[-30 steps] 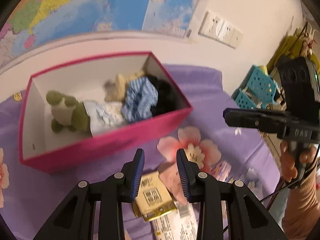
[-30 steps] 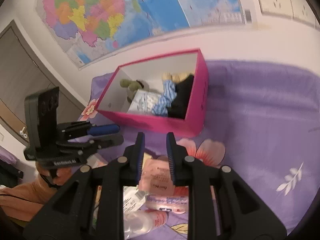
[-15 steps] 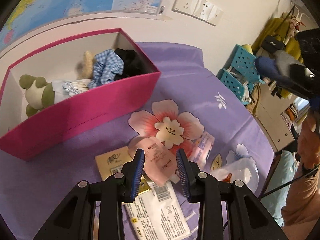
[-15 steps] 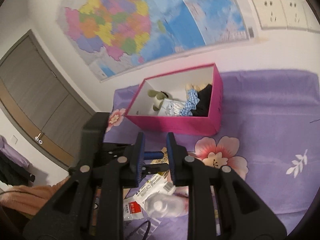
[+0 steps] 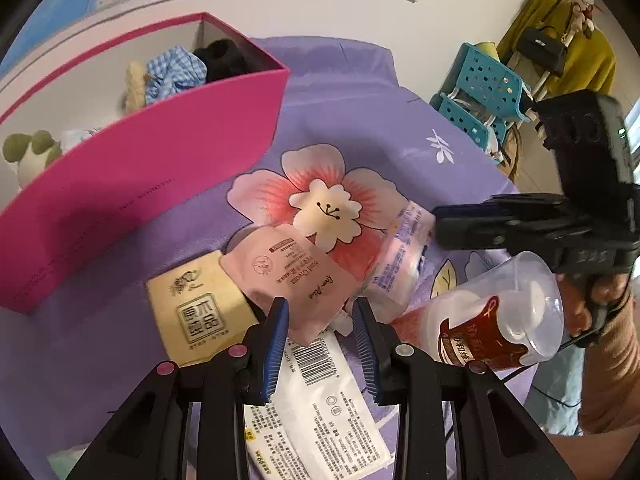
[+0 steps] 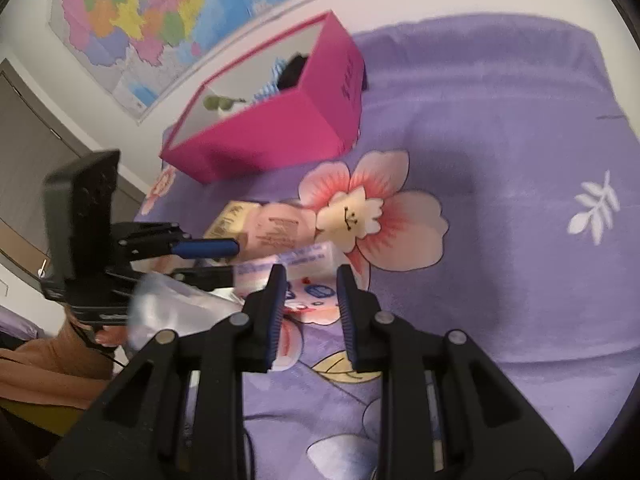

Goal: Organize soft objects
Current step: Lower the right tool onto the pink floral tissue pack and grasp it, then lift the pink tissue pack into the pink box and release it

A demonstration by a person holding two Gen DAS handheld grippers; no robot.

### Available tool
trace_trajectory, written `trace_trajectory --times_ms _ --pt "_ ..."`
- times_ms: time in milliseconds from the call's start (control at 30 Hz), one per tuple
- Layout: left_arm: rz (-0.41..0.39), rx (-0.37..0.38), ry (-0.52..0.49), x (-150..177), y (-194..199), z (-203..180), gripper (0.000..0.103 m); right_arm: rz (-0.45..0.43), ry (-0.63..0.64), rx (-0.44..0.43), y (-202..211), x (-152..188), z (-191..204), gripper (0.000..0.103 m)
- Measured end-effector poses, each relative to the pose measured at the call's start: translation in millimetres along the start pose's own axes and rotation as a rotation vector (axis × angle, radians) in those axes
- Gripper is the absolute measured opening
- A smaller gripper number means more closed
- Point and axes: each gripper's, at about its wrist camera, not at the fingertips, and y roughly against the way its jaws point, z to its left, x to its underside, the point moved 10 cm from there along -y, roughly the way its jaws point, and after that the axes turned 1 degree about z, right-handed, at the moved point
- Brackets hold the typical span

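Observation:
A pink box (image 5: pixel 132 184) on the purple bedspread holds a green plush frog (image 5: pixel 24 152), a blue checked cloth (image 5: pixel 172 72) and a black soft item (image 5: pixel 224 60). My left gripper (image 5: pixel 320 320) is open, its jaws straddling the near corner of a pink sachet (image 5: pixel 296 276). A tan tissue pack (image 5: pixel 200 312) lies left of it, a white packet (image 5: pixel 320 408) below. My right gripper (image 6: pixel 310 292) is open over a pale wipes pack (image 6: pixel 304 264); it also shows in the left wrist view (image 5: pixel 472 224), beside the same pack (image 5: pixel 404 248).
A clear plastic bottle with a red label (image 5: pixel 492 320) lies at the right of the pile. Blue plastic baskets (image 5: pixel 480 92) stand beyond the bed's right edge. The box shows in the right wrist view (image 6: pixel 280 120), against the wall with a map (image 6: pixel 160 12).
Both grippers have dropped from above the box down to the pile of packets. The left one has come to the pink sachet, the right one to the wipes pack.

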Motion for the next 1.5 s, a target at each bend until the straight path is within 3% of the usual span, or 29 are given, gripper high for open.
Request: trace_trajectory --times_ms 167,367,600,700,767,1167,1267,1333,1433,1500 --pt "0.016 -0.011 0.029 -4.2 -5.7 3.0 0.025 -0.029 -0.012 -0.025 -10.4 -3.6 -6.1 0.028" --pt "0.044 -0.013 0.074 -8.9 -16.0 7.3 0.024 -0.020 -0.042 -0.067 -26.0 -9.3 -12.3 0.028" --pt "0.038 0.061 0.138 -8.1 -6.1 12.7 0.024 -0.015 -0.071 -0.092 -22.8 -11.8 -20.5 0.029" --pt "0.039 0.083 0.117 -9.1 -2.7 3.4 0.024 -0.013 -0.070 -0.107 -24.3 -11.0 -19.6 0.031" --pt "0.058 0.097 0.097 -7.3 -5.0 -4.8 0.017 -0.009 -0.068 -0.111 -25.1 -11.6 -19.1 0.031" --pt "0.125 0.183 0.188 -9.0 -26.9 2.5 0.009 0.006 -0.074 -0.147 -22.0 -4.2 -10.6 0.031" --pt "0.115 0.222 0.206 -13.1 -28.6 -1.6 0.009 0.030 -0.068 -0.210 -23.9 -0.2 5.2 0.022" --pt "0.108 0.220 0.199 -16.0 -29.4 -5.2 0.008 0.040 -0.041 -0.193 -27.3 1.7 12.7 0.016" --pt "0.100 0.194 0.185 -18.0 -30.0 -6.7 0.008 0.045 -0.005 -0.148 -29.6 0.8 17.0 0.016" --pt "0.093 0.167 0.175 -18.3 -28.7 -4.4 0.008 0.002 -0.022 -0.133 -18.9 -5.1 9.2 0.019"
